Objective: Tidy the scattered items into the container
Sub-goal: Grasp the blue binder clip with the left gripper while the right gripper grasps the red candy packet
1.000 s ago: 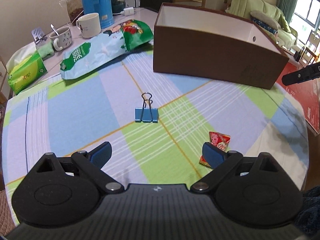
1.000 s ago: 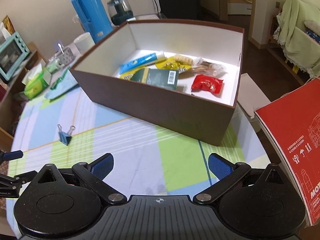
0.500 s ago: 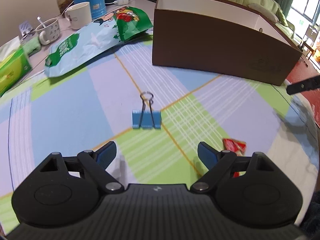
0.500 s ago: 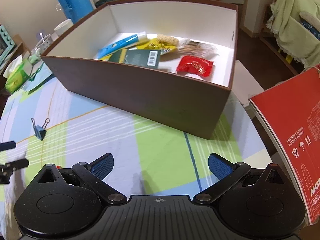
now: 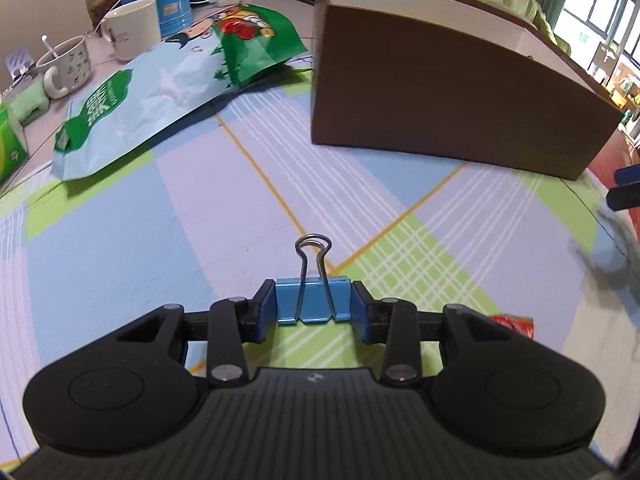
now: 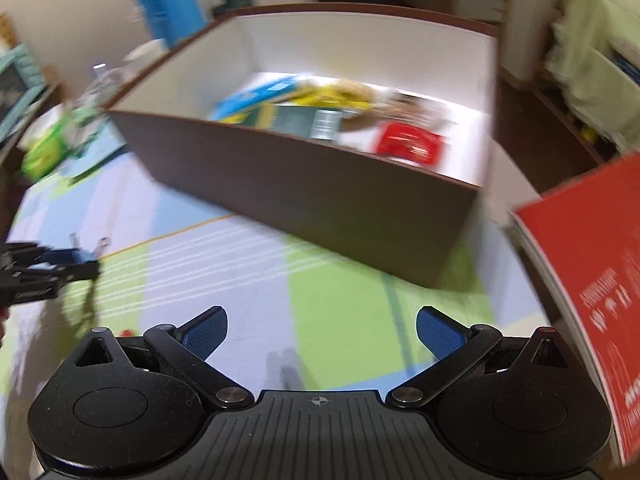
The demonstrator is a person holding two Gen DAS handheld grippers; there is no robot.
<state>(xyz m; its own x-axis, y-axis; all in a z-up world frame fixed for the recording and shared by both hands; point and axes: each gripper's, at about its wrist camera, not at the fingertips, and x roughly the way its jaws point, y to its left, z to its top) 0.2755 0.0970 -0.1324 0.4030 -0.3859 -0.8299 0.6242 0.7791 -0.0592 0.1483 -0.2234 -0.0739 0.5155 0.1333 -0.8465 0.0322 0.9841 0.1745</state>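
Left gripper (image 5: 313, 307): closed on the blue binder clip (image 5: 313, 300), one blue pad against each side of the clip body.
Binder clip: squarely between the left fingers, low over the checked tablecloth (image 5: 160, 220); wire handles pointing away from the camera toward the box; seen blurred at the far left of the right wrist view (image 6: 82, 255).
Right gripper (image 6: 322, 330): spread wide, nothing between the pads, above the tablecloth just in front of the box.
Brown box (image 5: 440, 92): on the cloth beyond the clip, well apart from it; white inside, holding a red packet (image 6: 412, 146), a dark green pack, a blue tube and yellow wrappers, all blurred.
Red wrapper (image 5: 516, 324): on the cloth just right of the left gripper, partly hidden behind its right finger arm.
Snack bag (image 5: 160, 92): pale blue and green, lying left of the box.
Mugs (image 5: 132, 28): behind the bag, by a blue flask.
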